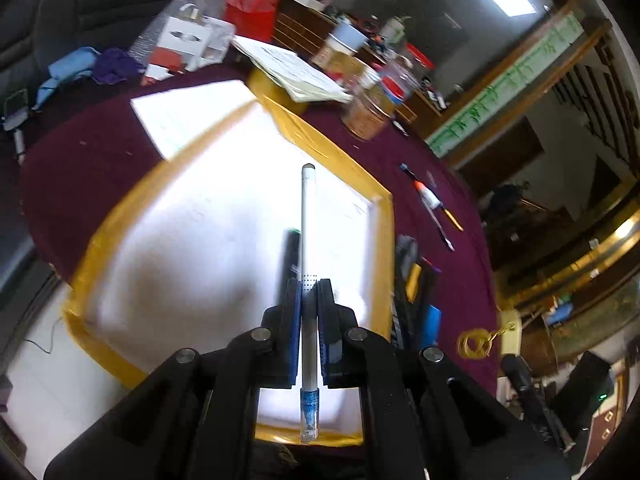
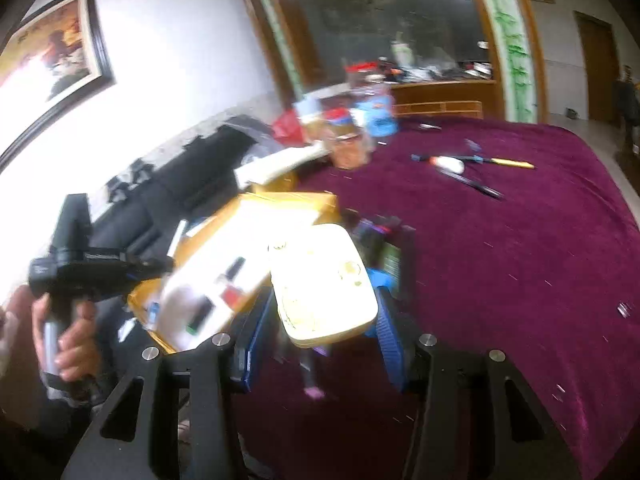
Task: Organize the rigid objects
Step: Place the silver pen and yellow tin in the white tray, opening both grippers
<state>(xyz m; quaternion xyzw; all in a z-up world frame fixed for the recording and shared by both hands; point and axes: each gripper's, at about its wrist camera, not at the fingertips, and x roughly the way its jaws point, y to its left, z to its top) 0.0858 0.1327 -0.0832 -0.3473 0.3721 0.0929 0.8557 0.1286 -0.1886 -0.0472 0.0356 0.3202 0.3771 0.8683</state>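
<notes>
The left tongs (image 1: 308, 292) are closed tight on a white pen (image 1: 309, 240), which points forward above the white tray with yellow border (image 1: 384, 216). The right tongs (image 2: 320, 320) are opened wide and grip a pale yellow tin box (image 2: 320, 280) between the blue pads, above the purple surface (image 2: 500, 260). More pens (image 2: 472, 166) lie far on it.

No text, label or number is sharp enough to read; green marks on the wooden door frame (image 2: 514, 40) blur
</notes>
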